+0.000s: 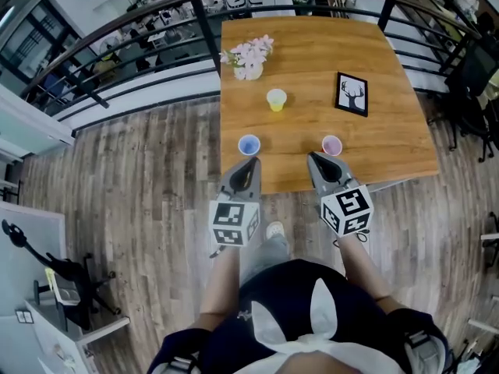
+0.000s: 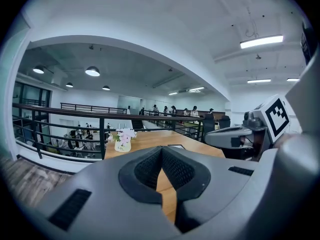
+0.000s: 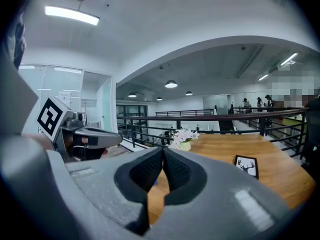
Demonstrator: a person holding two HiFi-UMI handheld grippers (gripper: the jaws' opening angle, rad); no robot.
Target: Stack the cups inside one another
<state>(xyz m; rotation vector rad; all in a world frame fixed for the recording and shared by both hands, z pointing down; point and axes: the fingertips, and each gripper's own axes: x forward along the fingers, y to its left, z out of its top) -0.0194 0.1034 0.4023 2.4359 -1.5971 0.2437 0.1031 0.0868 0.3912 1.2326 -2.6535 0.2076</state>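
- Wood made up the surface (image 1: 312,53), with a dark railing (image 1: 206,33) behind it and plank floor around it.
- Three cups stood on it, mouths up and all apart. A blue cup (image 1: 249,145) and a pink cup (image 1: 332,145) were near the front edge. A yellow cup (image 1: 276,100) was farther back, between those two.
- The left gripper (image 1: 251,162) was at the front edge, with the blue cup just ahead of its tip. Its jaws were pressed together with nothing in them.
- The right gripper (image 1: 314,157) was closed and empty too. The pink cup sat just ahead of it, a bit to its right.
- I think each gripper had its own cup close by, and its jaws would need to open first.
- Flowers (image 1: 249,59) and a picture (image 1: 352,93) stood farther back, out of the way.
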